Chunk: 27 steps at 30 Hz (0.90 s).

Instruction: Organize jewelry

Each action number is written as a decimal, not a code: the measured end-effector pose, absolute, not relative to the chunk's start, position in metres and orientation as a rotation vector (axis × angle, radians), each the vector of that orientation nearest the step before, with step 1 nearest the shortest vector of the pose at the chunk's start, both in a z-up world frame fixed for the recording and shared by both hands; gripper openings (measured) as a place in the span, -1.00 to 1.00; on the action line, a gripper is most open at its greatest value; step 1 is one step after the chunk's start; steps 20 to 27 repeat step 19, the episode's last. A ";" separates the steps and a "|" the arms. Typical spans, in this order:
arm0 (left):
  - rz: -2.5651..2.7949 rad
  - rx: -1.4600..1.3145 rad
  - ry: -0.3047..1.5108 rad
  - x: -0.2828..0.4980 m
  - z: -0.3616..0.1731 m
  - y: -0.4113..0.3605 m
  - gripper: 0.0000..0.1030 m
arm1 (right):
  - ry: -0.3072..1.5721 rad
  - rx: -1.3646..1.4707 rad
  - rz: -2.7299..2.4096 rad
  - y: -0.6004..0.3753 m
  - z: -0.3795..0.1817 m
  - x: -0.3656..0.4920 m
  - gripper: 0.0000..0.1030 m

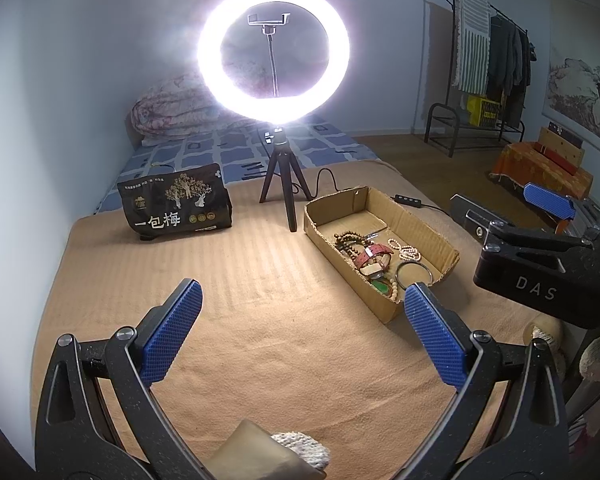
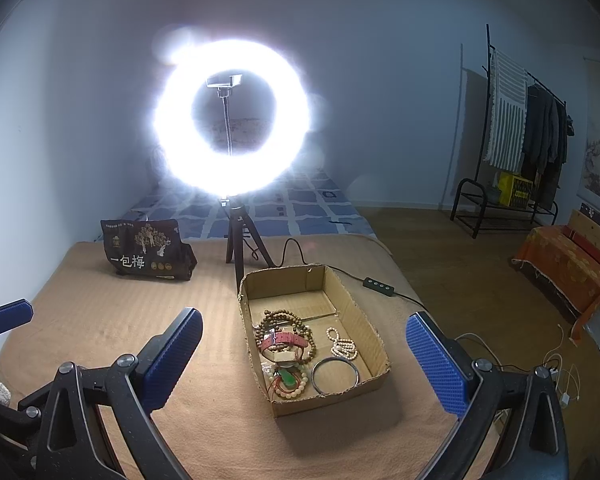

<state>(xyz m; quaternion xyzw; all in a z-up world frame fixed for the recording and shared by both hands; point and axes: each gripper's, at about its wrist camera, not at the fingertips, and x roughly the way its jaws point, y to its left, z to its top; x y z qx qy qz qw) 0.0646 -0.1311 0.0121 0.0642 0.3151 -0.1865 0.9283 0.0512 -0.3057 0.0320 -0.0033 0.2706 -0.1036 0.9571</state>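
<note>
Both claws hang wide apart and empty. The left gripper point(image 1: 303, 308) hovers over bare blanket with nothing between its blue pads; the right gripper point(image 2: 304, 336) is spread just as wide, and it frames the box point(image 2: 374, 334) squarely, a good line for reaching in or for having just let go. Which of the two, this one look can't say.

All the jewelry in sight sits inside that open cardboard box: brown beads point(image 2: 284, 318) looped around a red strap point(image 2: 285, 341), white beads point(image 2: 342, 345) to their right, a metal bangle point(image 2: 335, 375) in the near corner, a green pendant point(image 2: 287, 377) on a beaded string at the near wall. It's gathered, though heaped at the near end rather than laid out.

The blanket point(image 2: 120, 316) is tan, ribbed and soft. Behind the box stands a blazing ring light point(image 2: 231, 117) on a tripod, with a dark snack bag point(image 2: 146, 250) to the left. Beyond lie a blue checked bed, a wood floor, and a clothes rack point(image 2: 512, 120) by the far wall.
</note>
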 end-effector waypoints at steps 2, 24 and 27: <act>-0.382 0.132 0.645 0.065 0.013 -0.132 0.99 | 0.550 -0.006 -0.209 -0.305 0.032 0.051 0.99; -0.363 0.143 0.607 0.064 0.017 -0.131 0.99 | 0.563 -0.011 -0.208 -0.304 0.028 0.050 0.99; -0.363 0.143 0.607 0.064 0.017 -0.131 0.99 | 0.563 -0.011 -0.208 -0.304 0.028 0.050 0.99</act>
